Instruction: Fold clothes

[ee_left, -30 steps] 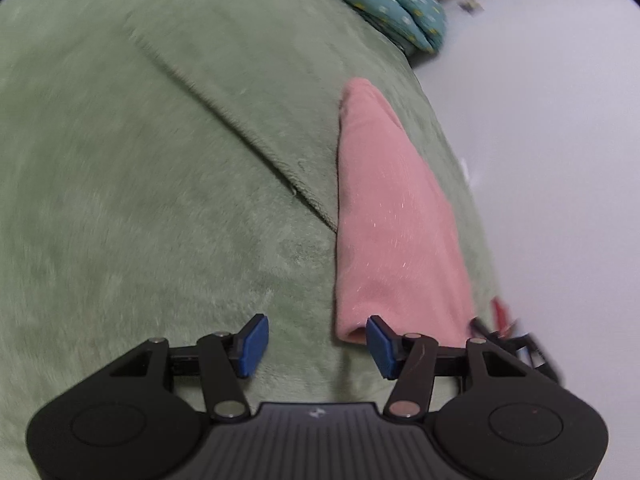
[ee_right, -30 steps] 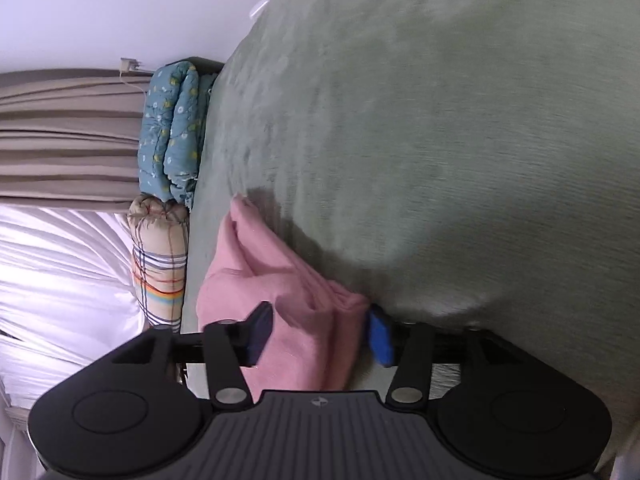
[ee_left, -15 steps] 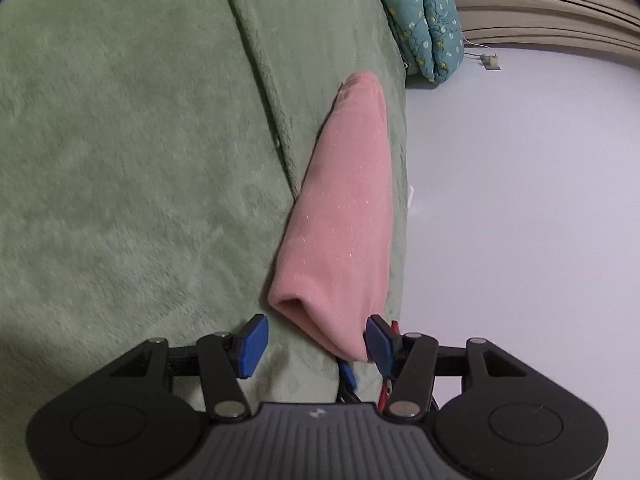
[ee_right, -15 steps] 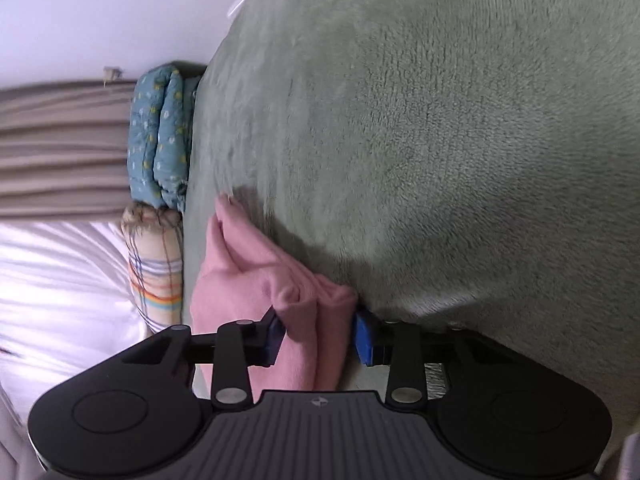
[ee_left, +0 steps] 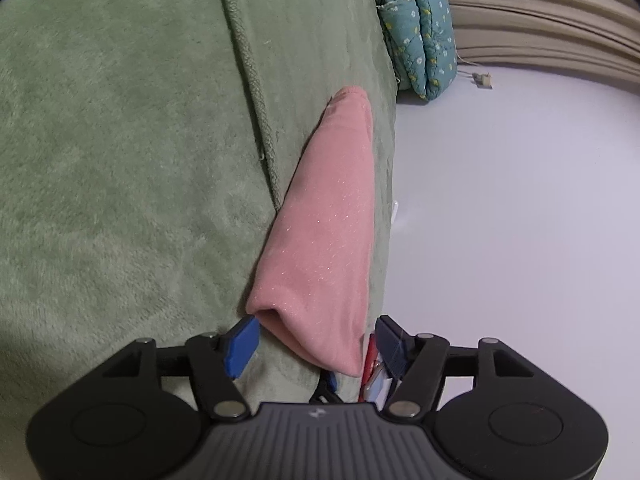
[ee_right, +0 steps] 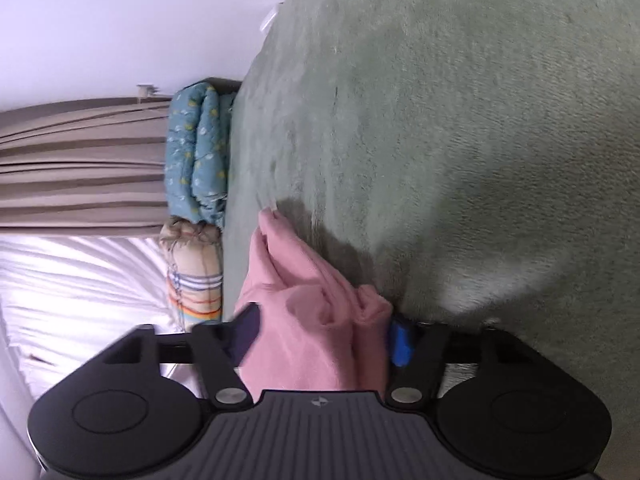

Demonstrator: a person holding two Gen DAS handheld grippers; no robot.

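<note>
pink fleece garment [ee_left: 324, 240] lies as a long narrow folded strip up the centre of the left wrist frame on the green plush blanket [ee_left: 120, 160], near end reaching between the jaws of the left gripper [ee_left: 316, 344], which have just been opening and stand spread with the blue pads clear of the cloth. lower centre of the right wrist frame: right gripper [ee_right: 324, 336] has just been closing and pinches the bunched pink end [ee_right: 316, 320] between its pads. seemingly well along, lengthwise folds done, one more fold or squaring up probably left.
</note>
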